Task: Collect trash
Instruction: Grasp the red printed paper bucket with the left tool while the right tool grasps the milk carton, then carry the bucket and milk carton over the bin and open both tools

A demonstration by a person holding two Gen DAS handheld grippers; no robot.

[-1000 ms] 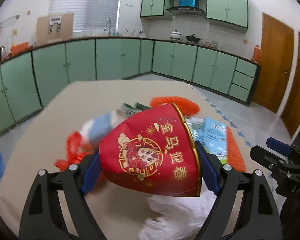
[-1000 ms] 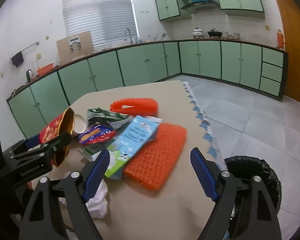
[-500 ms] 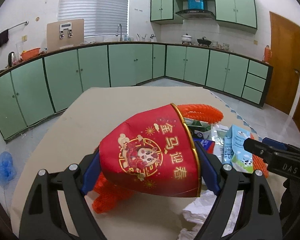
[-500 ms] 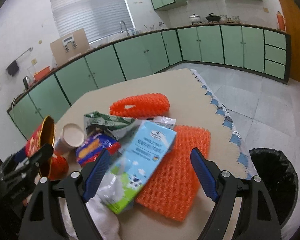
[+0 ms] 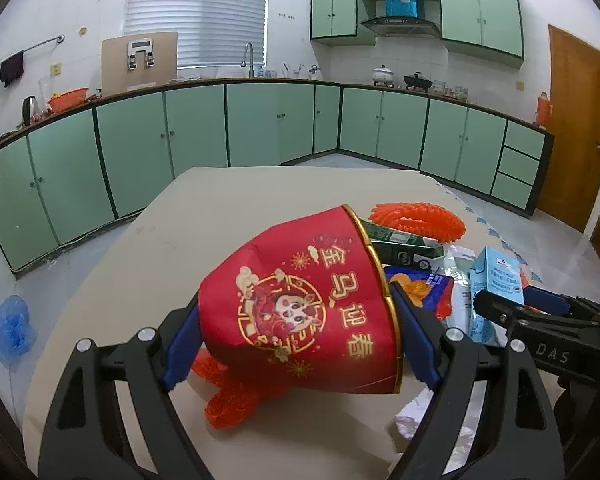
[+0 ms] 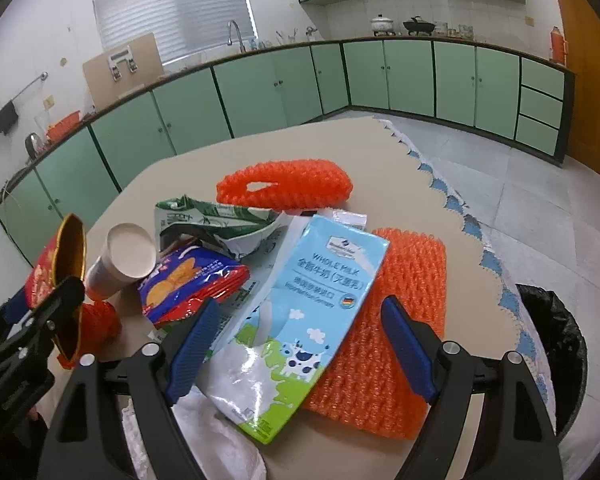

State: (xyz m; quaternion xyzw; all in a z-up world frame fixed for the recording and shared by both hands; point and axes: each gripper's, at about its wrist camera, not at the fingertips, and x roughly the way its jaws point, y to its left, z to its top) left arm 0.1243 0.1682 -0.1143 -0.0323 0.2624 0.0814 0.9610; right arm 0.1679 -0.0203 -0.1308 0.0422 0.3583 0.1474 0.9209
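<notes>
My left gripper is shut on a crushed red paper cup with gold print, held above the beige table; the cup also shows at the left of the right wrist view. My right gripper is open, its blue pads either side of a light blue milk carton lying on an orange foam net sheet. A blue snack packet, a green crumpled carton, a white paper cup and a second orange net lie around it.
A black-lined trash bin stands on the floor past the table's right edge. White crumpled tissue lies near the front edge. Orange netting lies under the red cup. Green kitchen cabinets line the far walls.
My left gripper has lifted the red cup higher and back from the pile. My right gripper has moved forward and down, so the milk carton now lies between its open pads.
</notes>
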